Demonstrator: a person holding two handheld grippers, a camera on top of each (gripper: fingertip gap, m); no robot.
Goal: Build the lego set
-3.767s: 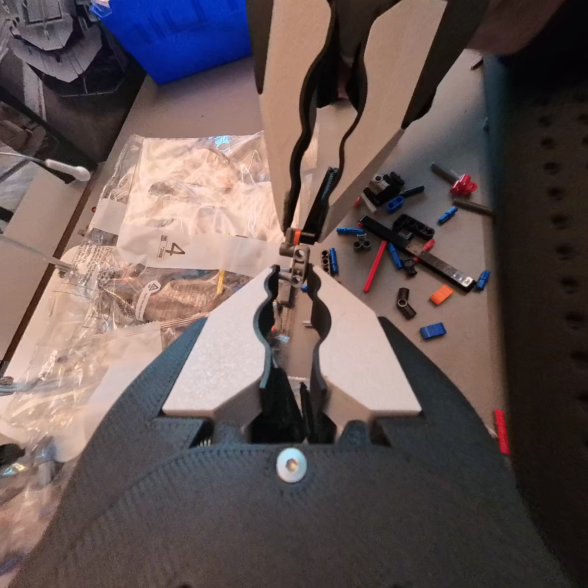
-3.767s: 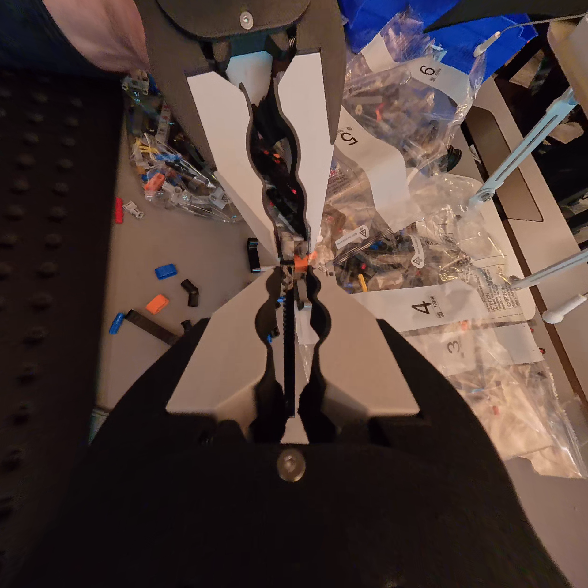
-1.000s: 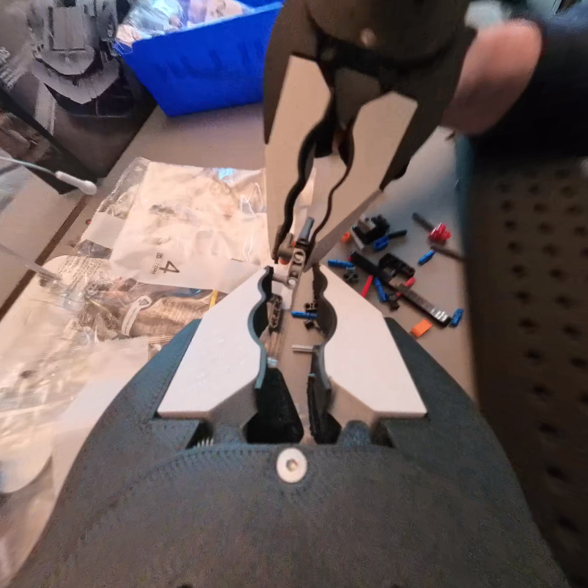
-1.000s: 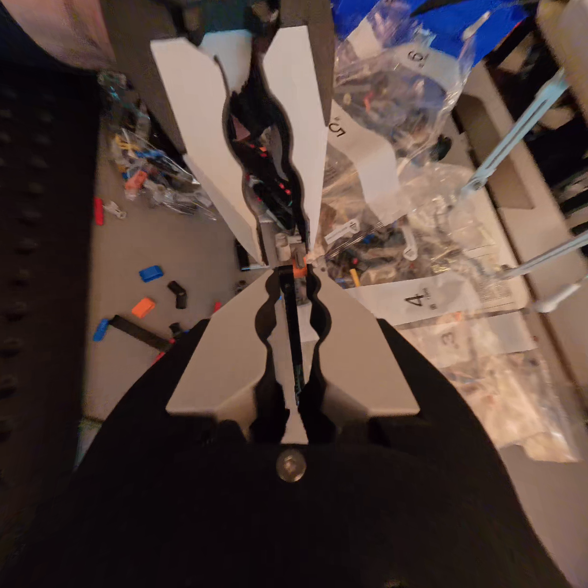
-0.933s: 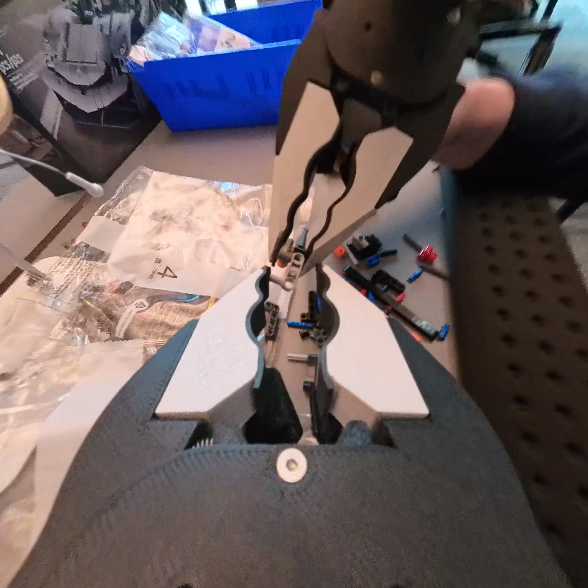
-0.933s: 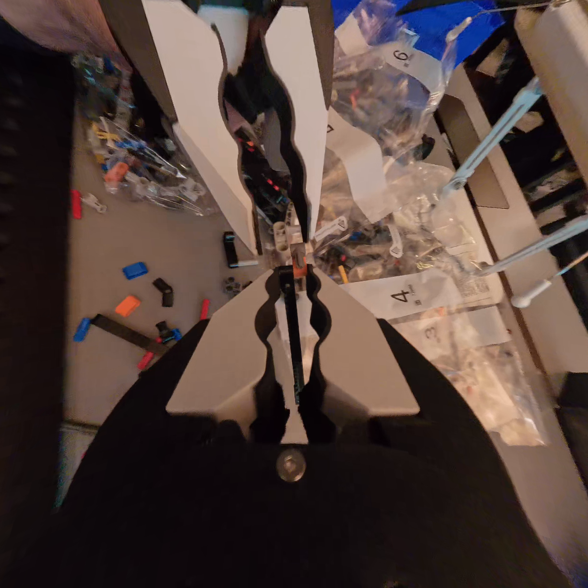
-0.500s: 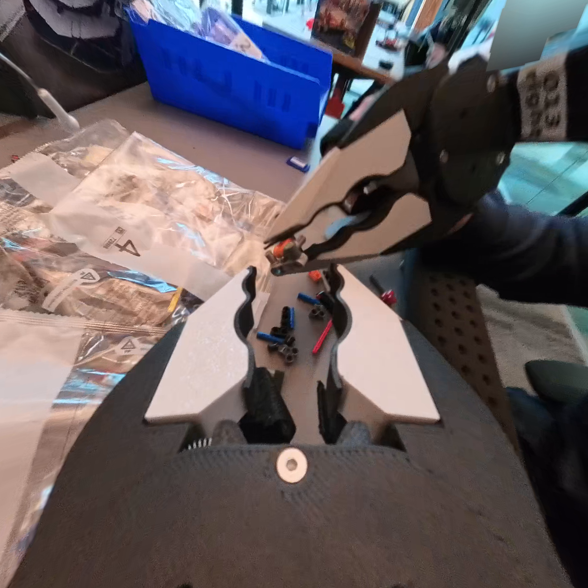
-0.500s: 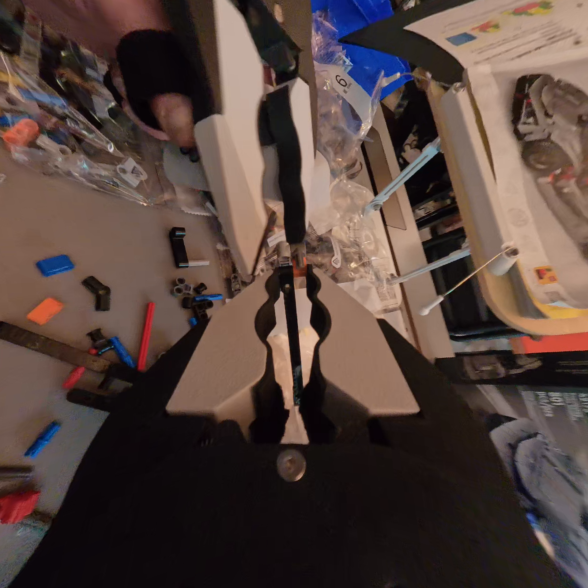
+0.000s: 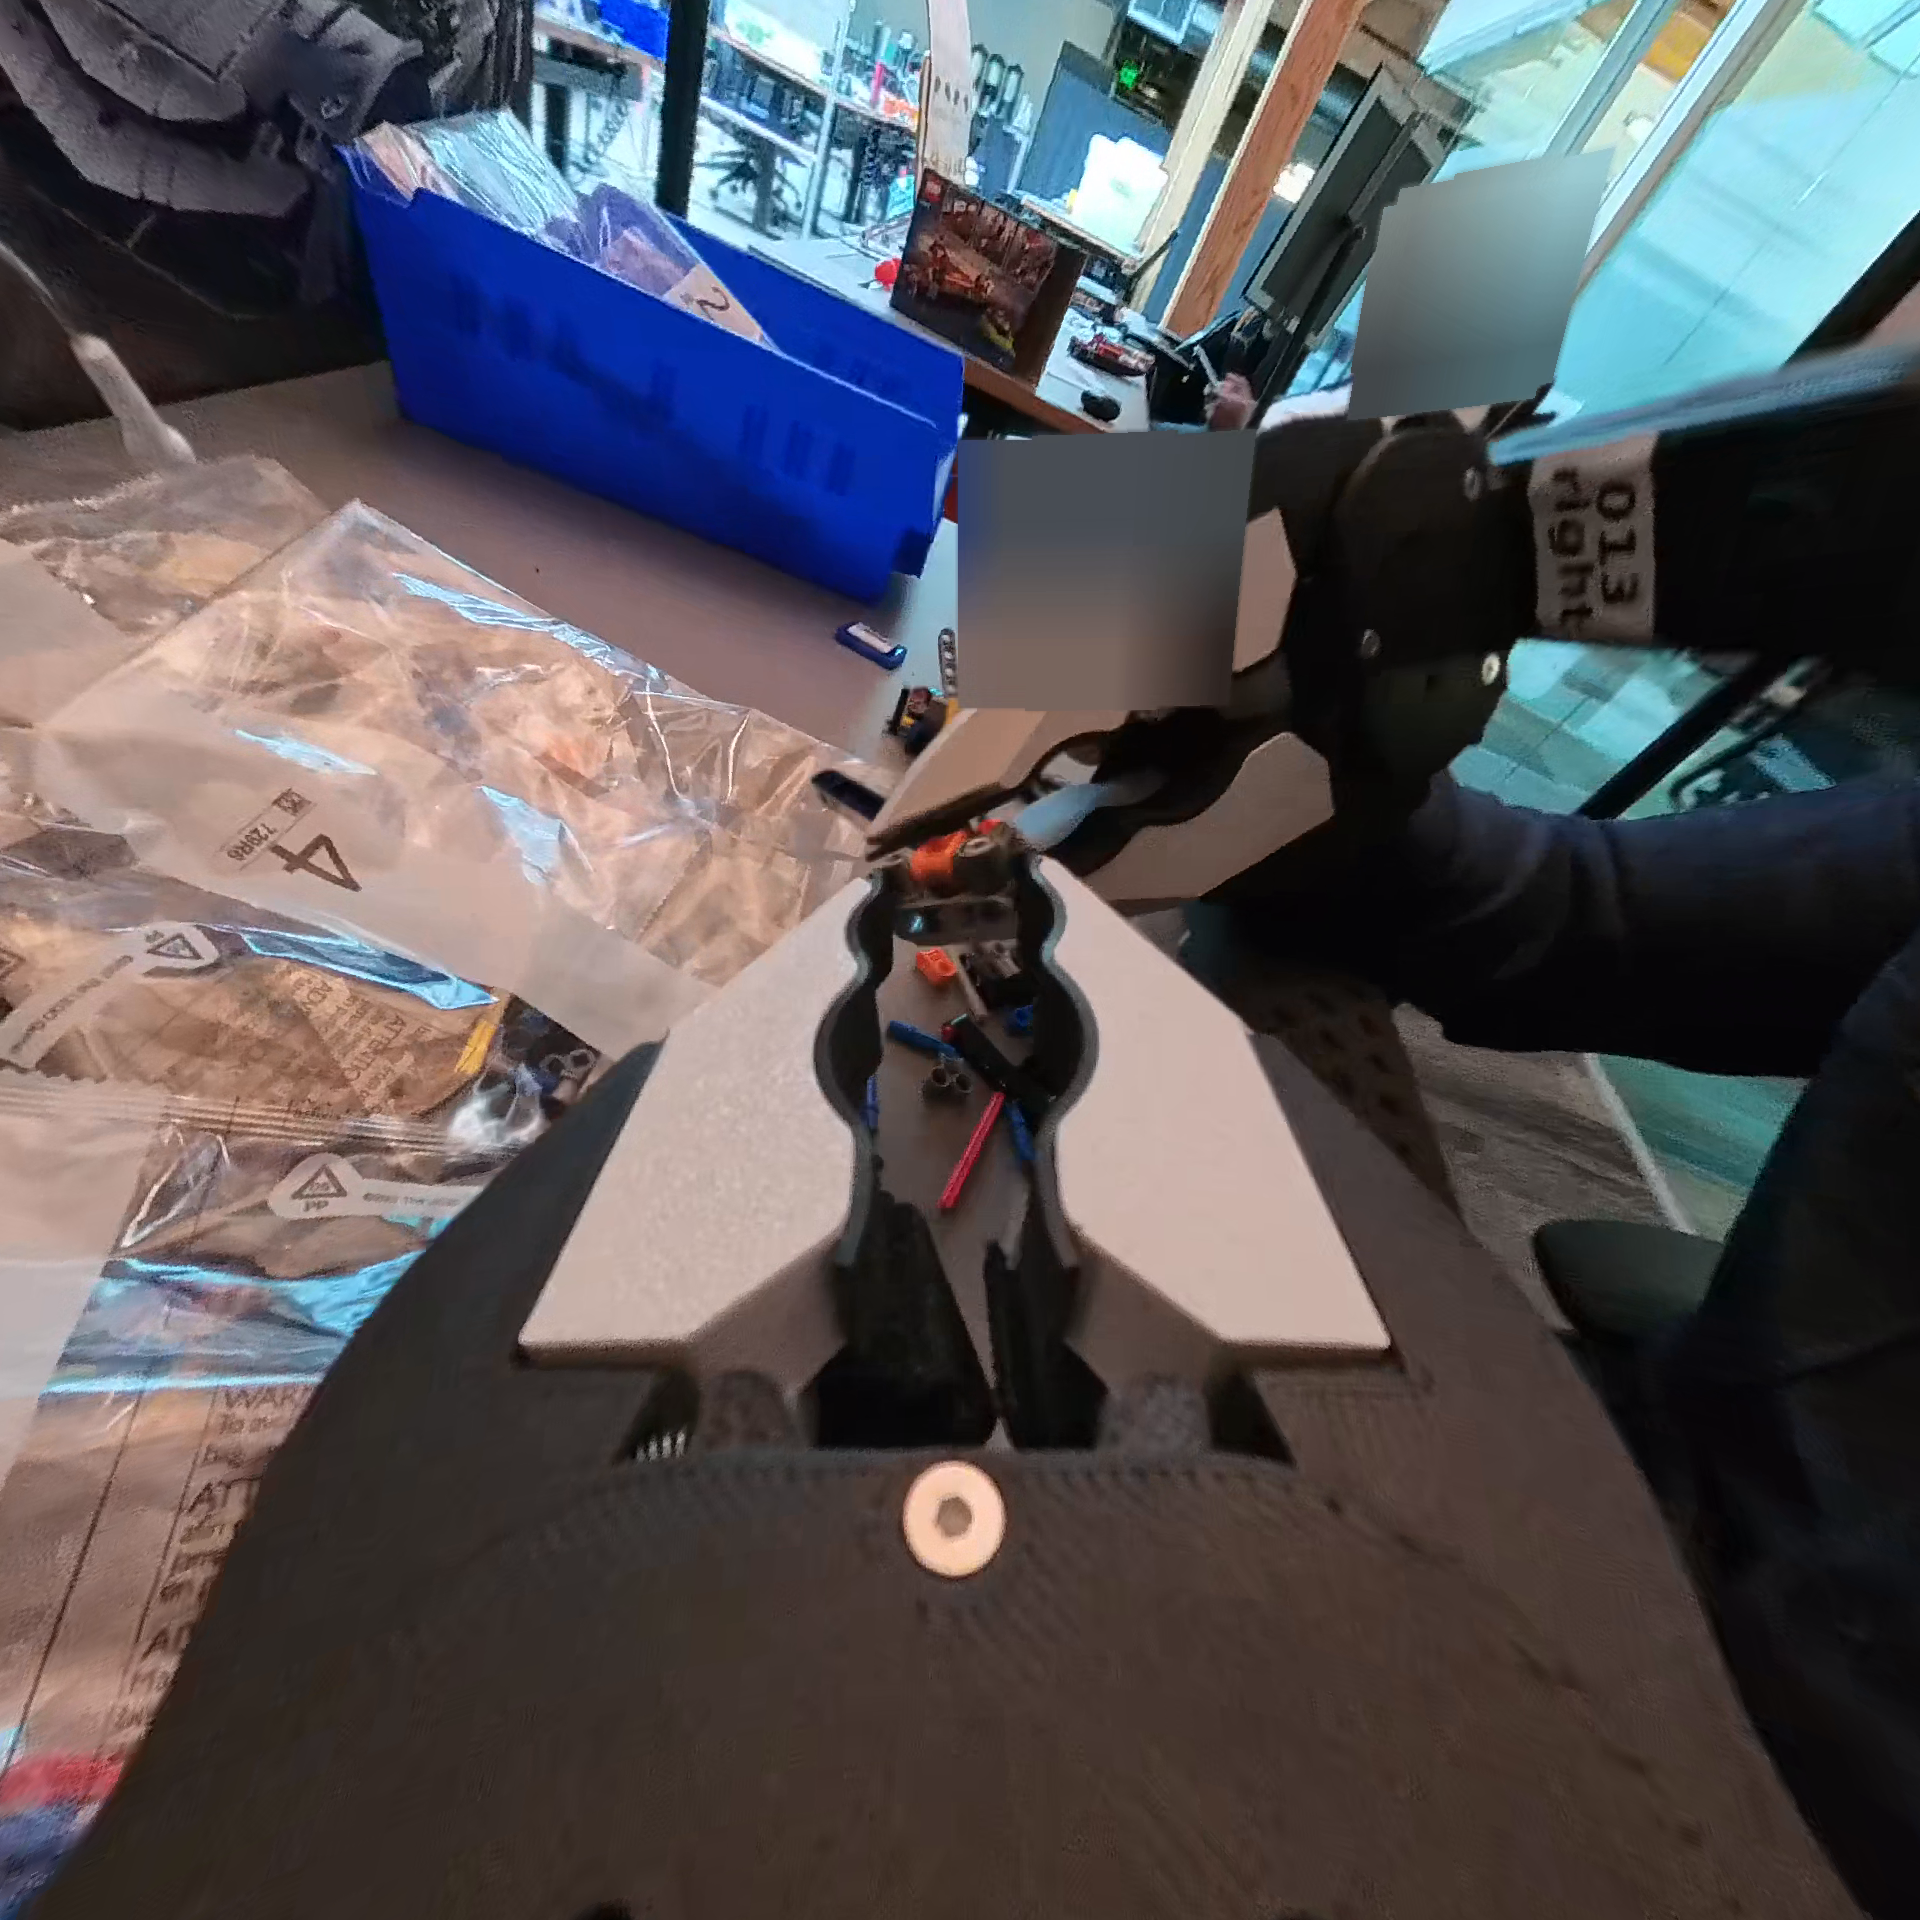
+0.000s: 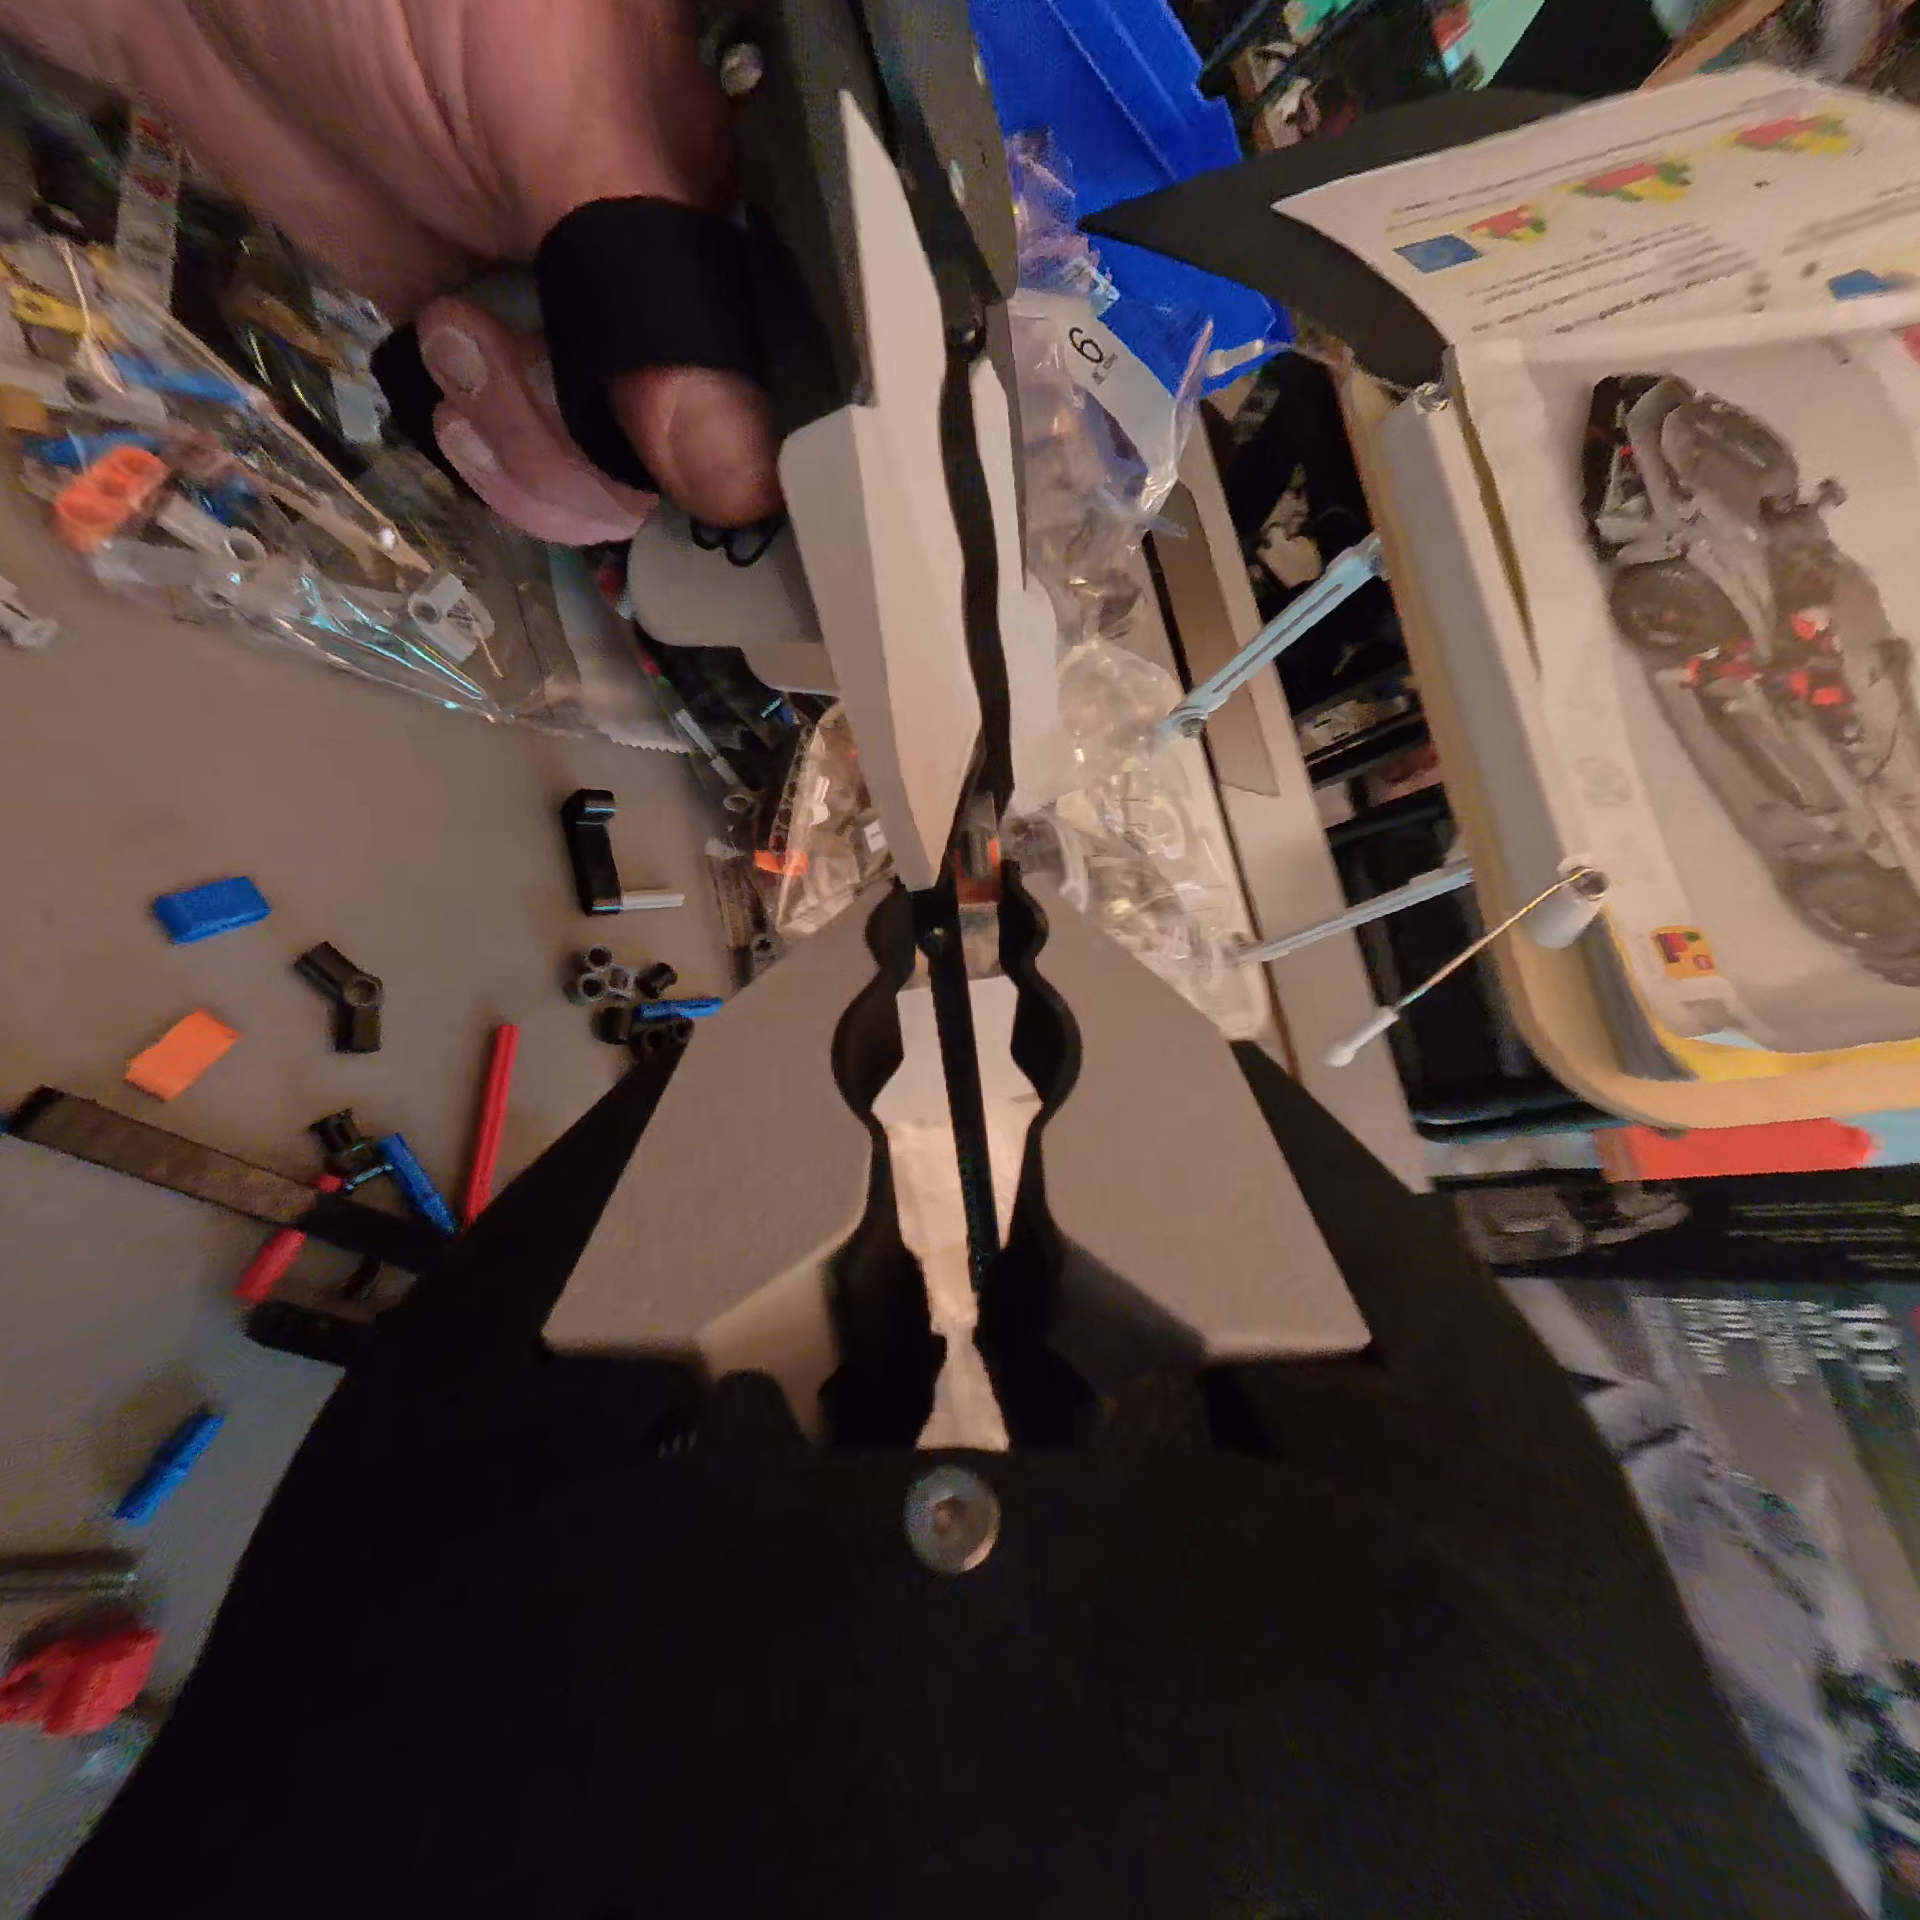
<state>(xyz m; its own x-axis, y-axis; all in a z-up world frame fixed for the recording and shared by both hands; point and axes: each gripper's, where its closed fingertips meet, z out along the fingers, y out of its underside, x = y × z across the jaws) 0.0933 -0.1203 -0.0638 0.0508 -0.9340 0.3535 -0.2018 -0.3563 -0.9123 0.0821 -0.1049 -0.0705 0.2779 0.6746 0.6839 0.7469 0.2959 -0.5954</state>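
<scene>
My right gripper (image 10: 958,894) is shut on a thin black toothed beam (image 10: 961,1101) that runs back between its fingers. At the beam's tip sits a small assembly with an orange piece (image 10: 977,888). In the left wrist view the right gripper (image 9: 904,826) comes in from the right, and the orange piece (image 9: 932,860) and a dark grey connector (image 9: 951,909) lie at its tips. My left gripper (image 9: 954,899) meets it tip to tip, with its jaws pressed on both sides of the grey connector. The left gripper (image 10: 935,831) shows edge-on in the right wrist view.
Loose pieces lie on the grey table: a red axle (image 10: 488,1112), a blue tile (image 10: 211,909), an orange tile (image 10: 182,1052) and a long black beam (image 10: 156,1153). Numbered part bags (image 9: 416,727) cover the left. A blue bin (image 9: 644,416) stands behind, an instruction booklet (image 10: 1714,675) to the right. The tips of both grippers are at nearly the same place. It is some 11 centimetres from my right tips to the red axle (image 10: 488,1112). It turns up in the left wrist view (image 9: 969,1152) as well.
The left gripper let go of the connector and opened, both grippers rose and turned, and the left jaws have now narrowed onto the connector again. The right gripper kept the black beam throughout.
</scene>
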